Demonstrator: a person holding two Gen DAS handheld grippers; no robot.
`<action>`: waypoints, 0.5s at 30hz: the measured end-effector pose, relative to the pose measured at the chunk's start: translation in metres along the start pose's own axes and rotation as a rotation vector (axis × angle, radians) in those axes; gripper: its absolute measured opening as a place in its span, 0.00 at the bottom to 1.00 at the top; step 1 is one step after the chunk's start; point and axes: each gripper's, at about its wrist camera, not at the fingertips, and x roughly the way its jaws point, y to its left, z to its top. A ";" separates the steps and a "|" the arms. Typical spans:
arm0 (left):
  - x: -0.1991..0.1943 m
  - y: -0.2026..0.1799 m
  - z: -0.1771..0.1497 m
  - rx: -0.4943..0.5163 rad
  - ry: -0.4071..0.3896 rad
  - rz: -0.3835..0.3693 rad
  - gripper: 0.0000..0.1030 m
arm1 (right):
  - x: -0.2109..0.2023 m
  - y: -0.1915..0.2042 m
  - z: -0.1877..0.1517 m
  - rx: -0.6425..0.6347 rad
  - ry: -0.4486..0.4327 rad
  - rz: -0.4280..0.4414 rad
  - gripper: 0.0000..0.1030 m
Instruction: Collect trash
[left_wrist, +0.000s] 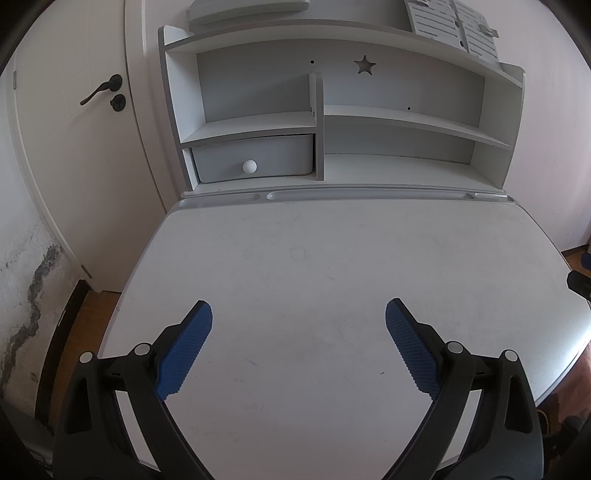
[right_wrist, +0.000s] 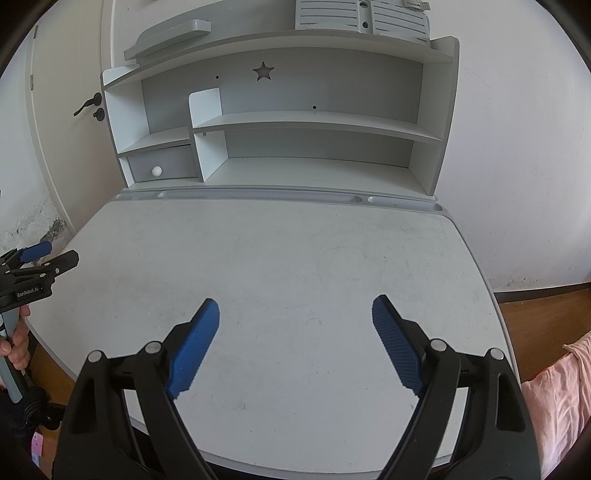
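Slatted grey panel (right_wrist: 362, 18) atop shelf unit (right_wrist: 439, 110), cut off by top edge.

A scuffed white desk (left_wrist: 314, 258) carries a shelf hutch (left_wrist: 332, 122) at its back.

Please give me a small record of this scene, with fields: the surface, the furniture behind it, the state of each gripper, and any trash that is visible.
surface: white desk top, scuffed, nothing lying on it
behind desk: grey-white shelf unit with a star cut-out
drawer: small grey drawer with a white knob, closed
left hand-held gripper: open, holding nothing, above the desk
right hand-held gripper: open, holding nothing, above the desk
door: white door with a dark handle, at the left
trash: none visible in either view
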 end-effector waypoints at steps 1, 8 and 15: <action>0.000 0.000 0.000 0.000 -0.001 0.000 0.89 | 0.000 0.000 0.000 0.000 -0.001 0.000 0.79; 0.000 0.001 0.001 -0.002 0.002 0.000 0.89 | 0.000 -0.001 0.000 0.002 0.000 0.001 0.79; 0.000 0.002 0.002 -0.011 0.007 0.006 0.89 | -0.001 -0.002 0.001 0.003 -0.001 0.000 0.80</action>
